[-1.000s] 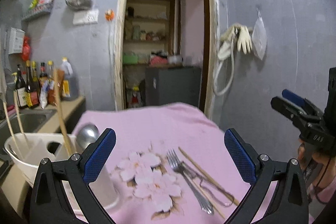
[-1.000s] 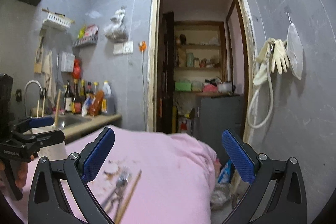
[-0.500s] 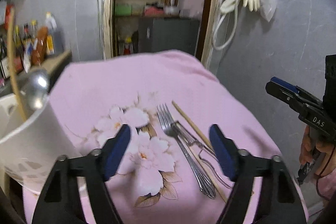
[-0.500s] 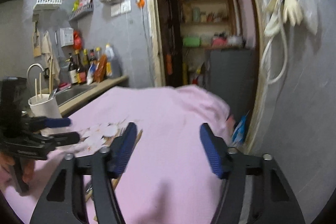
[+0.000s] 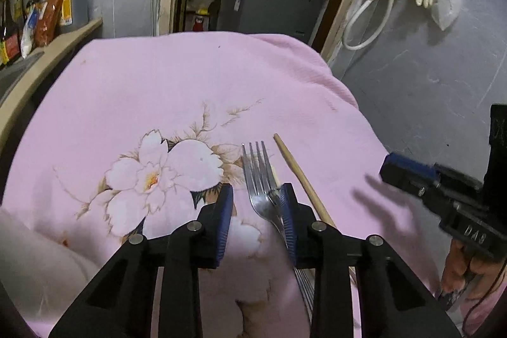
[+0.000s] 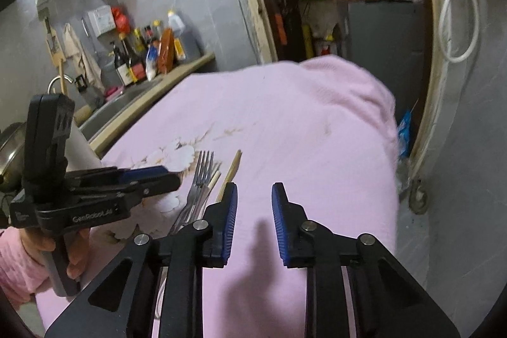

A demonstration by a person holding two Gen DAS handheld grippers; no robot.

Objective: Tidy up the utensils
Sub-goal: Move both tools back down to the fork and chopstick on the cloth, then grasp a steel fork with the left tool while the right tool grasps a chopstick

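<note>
1. Pink cloth (image 5: 152,91), flower-printed, covers the table; all utensils lie on it.
2. Fork (image 5: 258,176), steel, tines pointing away from me, long axis running along my left fingers' line.
3. Chopstick (image 5: 298,176), wooden, just right of the fork and near parallel to it; a second one shows beside the tines in the right view.
4. My left gripper (image 5: 256,195): jaws closing, fork neck between them by the right pad, not yet pinched as far as I can tell.
5. My right gripper (image 6: 253,195): jaws closing on nothing, bare cloth between them; utensils lie to its left.
6. Judgement: the left hand is nearer; the fork is its pick.
</note>
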